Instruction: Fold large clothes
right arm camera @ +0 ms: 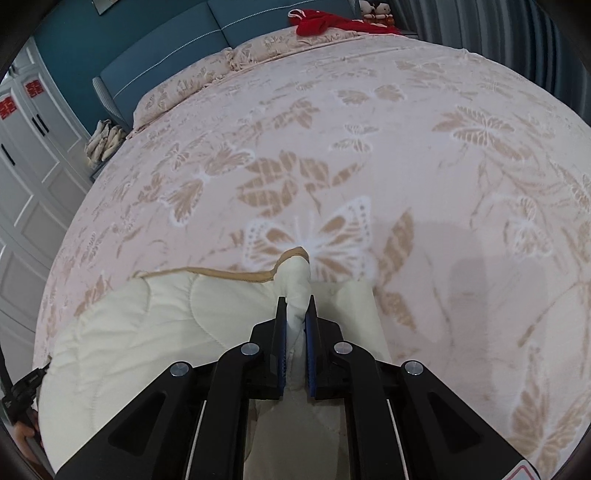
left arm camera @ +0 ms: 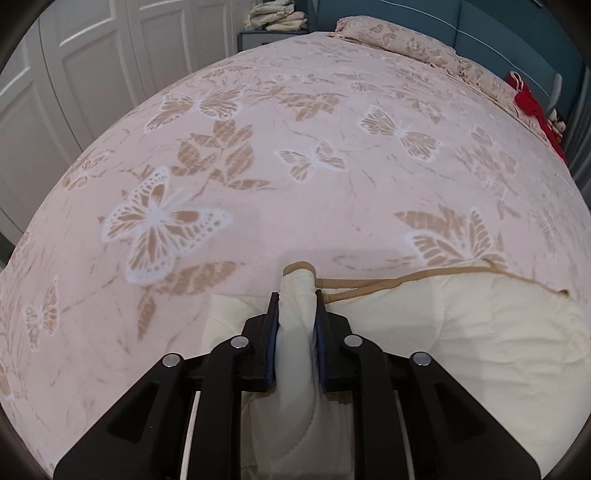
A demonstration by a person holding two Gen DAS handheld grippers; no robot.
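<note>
A cream quilted garment (left arm camera: 480,325) with a tan edging (left arm camera: 406,278) lies on the near part of the bed. My left gripper (left arm camera: 297,295) is shut on a bunched corner of it, and the cloth fills the gap between the blue pads. In the right wrist view the same cream garment (right arm camera: 166,332) spreads out to the left, its tan edging (right arm camera: 221,273) along the far side. My right gripper (right arm camera: 297,299) is shut on the other bunched corner. Both corners stick up past the fingertips, just above the bed cover.
The bed (left arm camera: 295,147) has a pink cover with butterflies (right arm camera: 406,147). A pillow (left arm camera: 399,37) and a red garment (right arm camera: 321,20) lie at the head end by the teal headboard. White wardrobe doors (left arm camera: 92,55) stand to the left. A pile of cream cloths (right arm camera: 105,142) rests beside the bed.
</note>
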